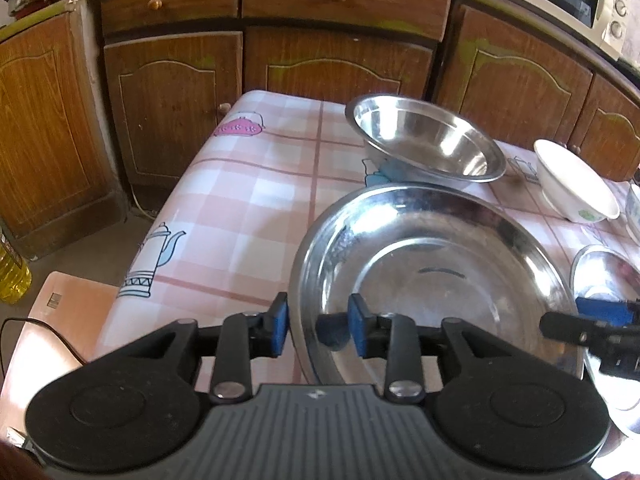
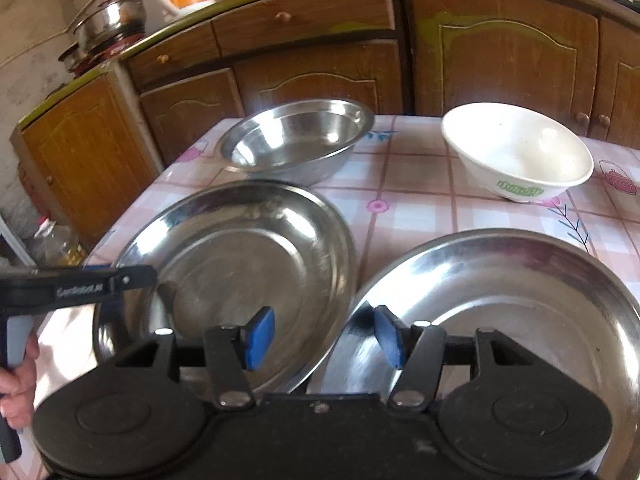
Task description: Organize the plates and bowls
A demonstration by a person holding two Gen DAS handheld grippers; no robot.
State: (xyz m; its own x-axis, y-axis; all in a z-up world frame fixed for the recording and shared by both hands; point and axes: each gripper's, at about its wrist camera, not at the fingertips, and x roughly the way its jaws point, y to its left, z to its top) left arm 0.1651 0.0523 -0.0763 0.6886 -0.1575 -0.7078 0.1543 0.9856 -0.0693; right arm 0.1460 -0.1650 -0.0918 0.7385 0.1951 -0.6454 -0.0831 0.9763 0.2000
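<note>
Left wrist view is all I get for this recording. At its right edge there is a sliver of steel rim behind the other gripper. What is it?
Observer: It is a second steel plate, similar in size to the first plate. It lies beside the first plate on the table.
Operator: Is the right gripper gripping it?
Observer: No. The right gripper stands open over the neighbouring rims of both plates, and no pad visibly presses on either.
Operator: Is there anything in that second plate?
Observer: It looks empty. Its surface shows only reflections.
</note>
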